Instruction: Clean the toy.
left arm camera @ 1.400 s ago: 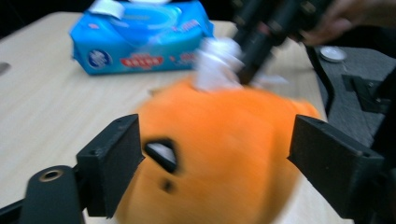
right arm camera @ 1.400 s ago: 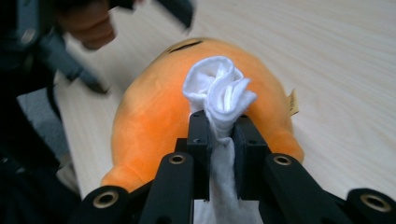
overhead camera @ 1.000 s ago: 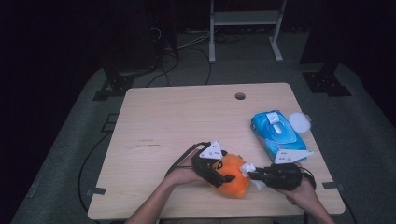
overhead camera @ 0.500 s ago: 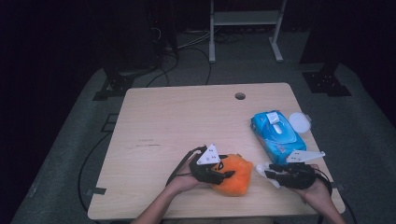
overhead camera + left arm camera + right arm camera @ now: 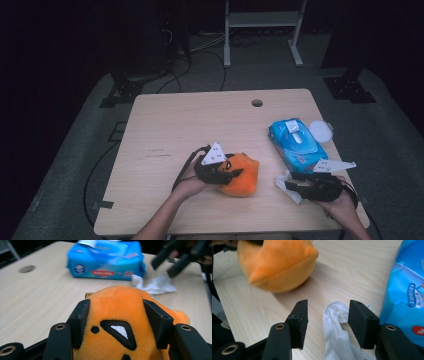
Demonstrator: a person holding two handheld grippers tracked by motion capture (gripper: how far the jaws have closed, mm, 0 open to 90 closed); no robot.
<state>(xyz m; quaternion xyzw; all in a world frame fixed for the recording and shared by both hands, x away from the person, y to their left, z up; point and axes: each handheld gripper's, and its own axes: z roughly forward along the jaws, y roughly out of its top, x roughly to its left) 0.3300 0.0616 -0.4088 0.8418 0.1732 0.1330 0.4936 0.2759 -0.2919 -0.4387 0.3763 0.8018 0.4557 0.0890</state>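
Observation:
An orange plush toy (image 5: 245, 172) with a black-and-white stitched eye sits near the table's front edge, and my left gripper (image 5: 234, 173) is shut on it. The left gripper view has both black pads pressed into the plush (image 5: 117, 296). To its right, my right gripper (image 5: 287, 185) is low over a crumpled white wipe (image 5: 295, 194). Its jaws have just been opening. In the right gripper view the wipe (image 5: 334, 325) lies on the wood between the spread pads (image 5: 299, 315), loose and not squeezed.
A blue pack of wet wipes (image 5: 297, 145) lies at the right of the table (image 5: 175, 125), just beyond the right gripper. A round white lid (image 5: 321, 131) sits beside it. There is a cable hole (image 5: 257, 103) near the far edge.
My left gripper has closed on the orange plush. My right gripper has drawn away from the plush to the right and opened, so the white wipe lies loose on the table.

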